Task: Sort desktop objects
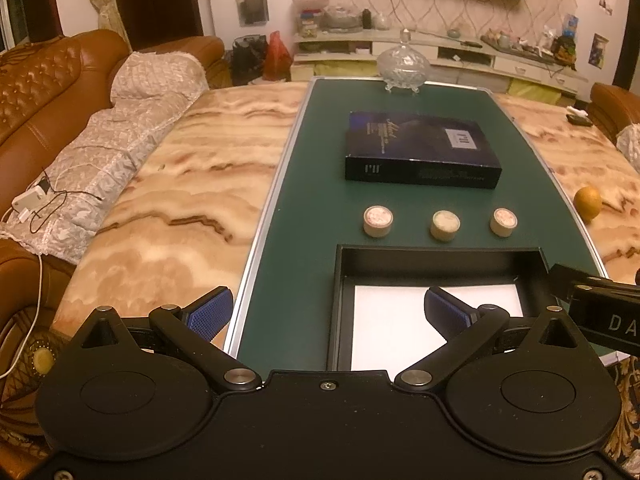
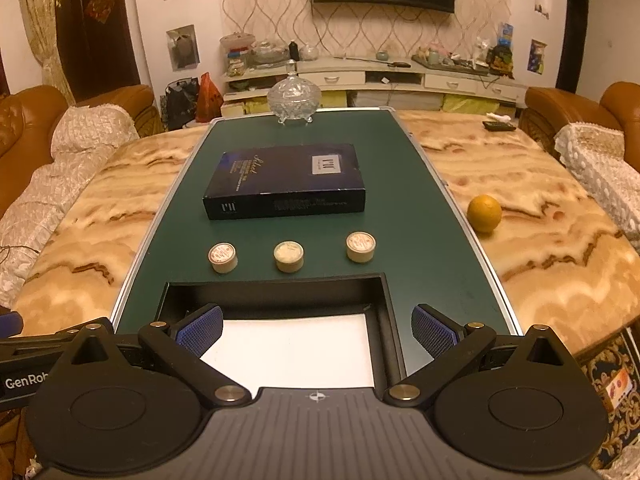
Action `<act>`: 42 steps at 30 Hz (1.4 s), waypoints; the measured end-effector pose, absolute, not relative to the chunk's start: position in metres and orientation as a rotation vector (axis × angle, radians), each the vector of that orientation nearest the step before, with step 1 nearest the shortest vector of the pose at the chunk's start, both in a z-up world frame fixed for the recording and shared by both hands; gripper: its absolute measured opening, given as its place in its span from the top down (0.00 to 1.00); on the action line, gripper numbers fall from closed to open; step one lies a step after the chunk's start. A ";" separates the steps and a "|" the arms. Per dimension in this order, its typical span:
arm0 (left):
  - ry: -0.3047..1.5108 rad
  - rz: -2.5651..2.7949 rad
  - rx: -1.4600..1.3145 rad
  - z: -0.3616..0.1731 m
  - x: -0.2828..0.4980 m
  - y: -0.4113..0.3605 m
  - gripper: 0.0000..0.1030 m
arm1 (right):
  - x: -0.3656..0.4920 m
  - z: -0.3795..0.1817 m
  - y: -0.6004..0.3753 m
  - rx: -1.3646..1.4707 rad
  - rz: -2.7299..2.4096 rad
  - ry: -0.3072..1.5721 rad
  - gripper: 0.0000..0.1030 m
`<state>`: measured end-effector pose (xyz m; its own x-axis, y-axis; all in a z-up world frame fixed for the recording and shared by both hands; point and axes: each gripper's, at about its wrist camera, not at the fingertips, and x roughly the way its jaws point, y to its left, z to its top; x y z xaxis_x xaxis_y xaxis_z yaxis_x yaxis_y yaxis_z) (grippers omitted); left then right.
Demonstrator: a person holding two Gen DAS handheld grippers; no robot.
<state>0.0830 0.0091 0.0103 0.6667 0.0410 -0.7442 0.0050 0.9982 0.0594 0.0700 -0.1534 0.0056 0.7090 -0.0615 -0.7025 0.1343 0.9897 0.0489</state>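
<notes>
We hold the left gripper [image 1: 326, 316] tilted downward over the near left corner of the open black box [image 1: 440, 258], its jaws spread wide with nothing between them; one blue pad hangs over the marble bench [image 1: 180, 184], the other over the box's white lining. To its right, we hold the right gripper [image 2: 318, 330] at a similar downward tilt over the same box, jaws likewise released and empty, straddling the box's near right portion. Just beyond the box's far wall, three small round containers sit in a row on the green mat [image 2: 420, 220]: the left container [image 2: 223, 257], the middle container [image 2: 288, 256] and the right container [image 2: 361, 247], each apart from the others. Beyond them lies the dark closed box [image 2: 286, 180]. An orange [image 2: 484, 213] rests right of the black box, off the mat.
</notes>
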 end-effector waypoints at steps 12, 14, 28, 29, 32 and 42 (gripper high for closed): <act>0.860 0.026 0.068 0.003 0.105 0.004 0.00 | 0.091 -0.002 -0.155 0.093 -0.116 0.795 0.00; 0.864 0.024 0.068 0.002 0.108 0.004 0.00 | 0.094 -0.003 -0.156 0.096 -0.117 0.801 0.00; 0.876 0.040 0.082 -0.002 0.133 0.004 0.00 | 0.117 -0.010 -0.161 0.107 -0.121 0.822 0.00; 0.876 0.042 0.082 -0.002 0.135 0.005 0.00 | 0.119 -0.011 -0.162 0.110 -0.122 0.823 0.00; 0.877 0.046 0.082 -0.003 0.140 0.005 0.00 | 0.124 -0.012 -0.164 0.116 -0.123 0.826 0.00; 0.878 0.052 0.089 -0.004 0.152 0.004 0.00 | 0.138 -0.015 -0.169 0.127 -0.124 0.833 0.00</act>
<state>0.1523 0.0042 -0.0040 0.6374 0.0823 -0.7662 -0.0095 0.9950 0.0990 0.1377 -0.1687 -0.0153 0.6664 -0.0601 -0.7432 0.1598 0.9851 0.0636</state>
